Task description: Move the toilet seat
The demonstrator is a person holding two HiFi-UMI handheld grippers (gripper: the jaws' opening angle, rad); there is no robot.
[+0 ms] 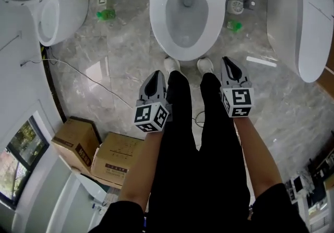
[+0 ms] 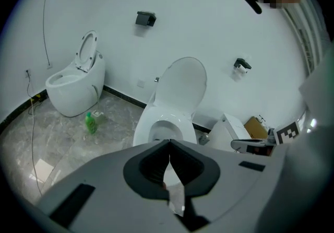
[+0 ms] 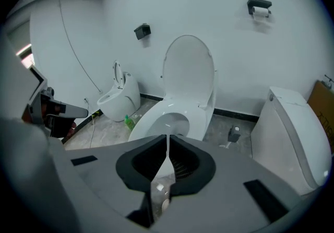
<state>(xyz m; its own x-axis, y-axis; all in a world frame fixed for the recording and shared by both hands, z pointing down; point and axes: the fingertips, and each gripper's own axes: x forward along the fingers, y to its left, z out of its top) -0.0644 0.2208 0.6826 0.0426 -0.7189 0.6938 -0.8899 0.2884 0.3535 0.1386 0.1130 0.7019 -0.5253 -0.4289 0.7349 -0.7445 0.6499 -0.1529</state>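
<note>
Head view, steeply down: white ceramic toilet at top middle, straight ahead of the person's black-trousered legs, white shoes just short of its front edge. On the bowl rim, a broad white plastic toilet seat, its ring lying flat by the look of it. Behind it, clearer in the gripper views, a white oval lid standing upright against the white wall. Long axis of the seat running directly away from the person, nose nearest, hinge at the wall end.

Beside one leg the left tool, beside the other the right tool, both pointing forward and down toward the bowl, well apart from it and touching nothing. In each gripper view, dark jaws pressed together tip to tip, nothing caught between them. Seat ahead of and below both, roughly centred between them; right tool seemingly a shade nearer the front edge. Judged from that: jaws to be parted first, then a reach forward and down to the near rim of the ring, either hand about equally placed.
</note>
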